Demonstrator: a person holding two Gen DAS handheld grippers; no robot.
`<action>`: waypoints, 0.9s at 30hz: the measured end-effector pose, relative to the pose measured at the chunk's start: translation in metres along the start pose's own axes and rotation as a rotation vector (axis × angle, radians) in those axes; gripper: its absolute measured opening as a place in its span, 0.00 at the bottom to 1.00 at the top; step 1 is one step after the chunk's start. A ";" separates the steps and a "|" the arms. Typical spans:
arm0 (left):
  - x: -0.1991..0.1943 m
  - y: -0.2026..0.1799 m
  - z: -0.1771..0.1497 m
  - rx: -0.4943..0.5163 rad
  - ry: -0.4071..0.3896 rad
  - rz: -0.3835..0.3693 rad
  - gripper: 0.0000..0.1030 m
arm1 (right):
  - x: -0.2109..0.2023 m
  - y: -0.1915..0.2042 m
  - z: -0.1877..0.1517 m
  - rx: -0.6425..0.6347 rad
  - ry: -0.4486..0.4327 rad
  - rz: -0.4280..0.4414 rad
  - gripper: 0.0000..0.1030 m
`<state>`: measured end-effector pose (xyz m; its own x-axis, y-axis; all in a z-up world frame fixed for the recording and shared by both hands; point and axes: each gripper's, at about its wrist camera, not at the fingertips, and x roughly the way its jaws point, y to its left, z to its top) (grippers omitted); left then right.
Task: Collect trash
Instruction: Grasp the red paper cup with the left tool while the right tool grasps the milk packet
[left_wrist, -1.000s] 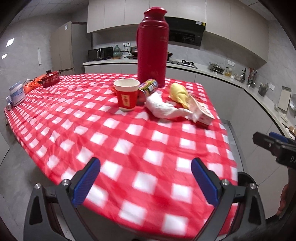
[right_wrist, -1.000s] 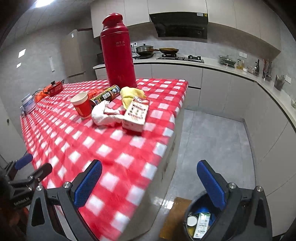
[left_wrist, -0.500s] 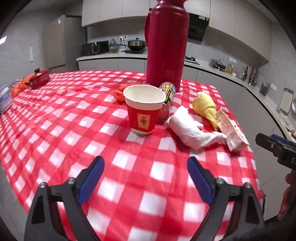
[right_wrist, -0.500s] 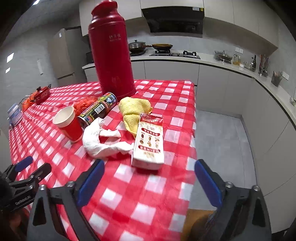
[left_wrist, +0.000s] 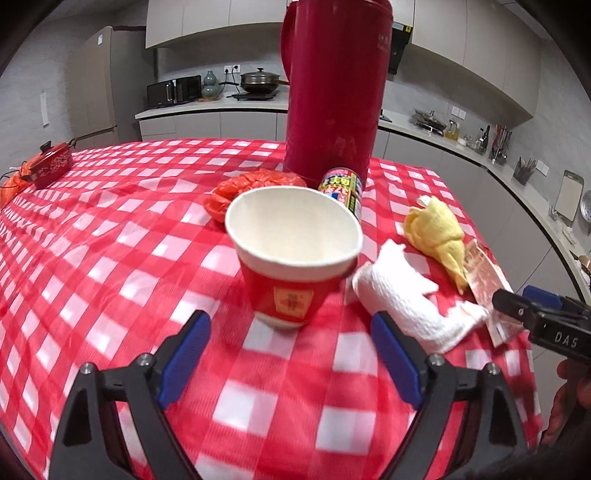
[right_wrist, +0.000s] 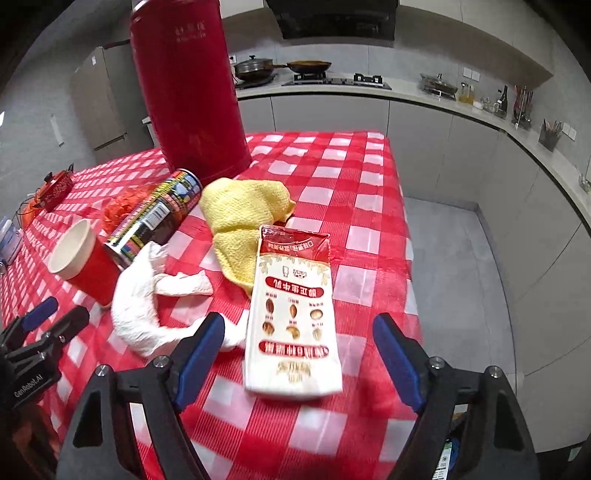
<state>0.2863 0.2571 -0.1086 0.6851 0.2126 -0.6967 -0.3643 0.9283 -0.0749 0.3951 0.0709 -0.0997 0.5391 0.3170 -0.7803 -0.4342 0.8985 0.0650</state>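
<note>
A red paper cup (left_wrist: 291, 258) stands upright on the red checked tablecloth (left_wrist: 110, 240), just ahead of my open, empty left gripper (left_wrist: 291, 354). A crumpled white tissue (left_wrist: 410, 299) lies to its right, with a tipped can (left_wrist: 341, 192) and red crumpled wrapper (left_wrist: 255, 184) behind. My right gripper (right_wrist: 299, 354) is open and empty, its fingers on either side of the near end of a white and red snack packet (right_wrist: 293, 317). The tissue (right_wrist: 140, 302), can (right_wrist: 155, 218), cup (right_wrist: 81, 258) and a yellow cloth (right_wrist: 240, 214) lie to the packet's left.
A tall red thermos (left_wrist: 332, 88) stands behind the trash and also shows in the right wrist view (right_wrist: 188, 85). A small red pot (left_wrist: 51, 162) sits at the far left of the table. The table edge (right_wrist: 406, 240) drops to grey floor on the right. Kitchen counters line the back.
Both grippers have moved forward over the table. The left has closed in on the paper cup and the right on the snack packet. Both stay open.
</note>
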 end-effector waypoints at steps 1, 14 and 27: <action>0.003 0.000 0.002 0.001 0.002 -0.002 0.87 | 0.004 0.000 0.001 -0.001 0.006 -0.005 0.80; 0.026 -0.002 0.020 0.033 0.021 -0.019 0.87 | 0.038 0.000 0.012 0.011 0.057 -0.028 0.52; 0.039 -0.003 0.029 0.038 0.029 -0.028 0.61 | 0.038 -0.001 0.014 0.004 0.052 -0.042 0.52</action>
<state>0.3324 0.2718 -0.1151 0.6761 0.1780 -0.7150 -0.3204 0.9448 -0.0678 0.4261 0.0864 -0.1202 0.5183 0.2629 -0.8138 -0.4089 0.9119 0.0341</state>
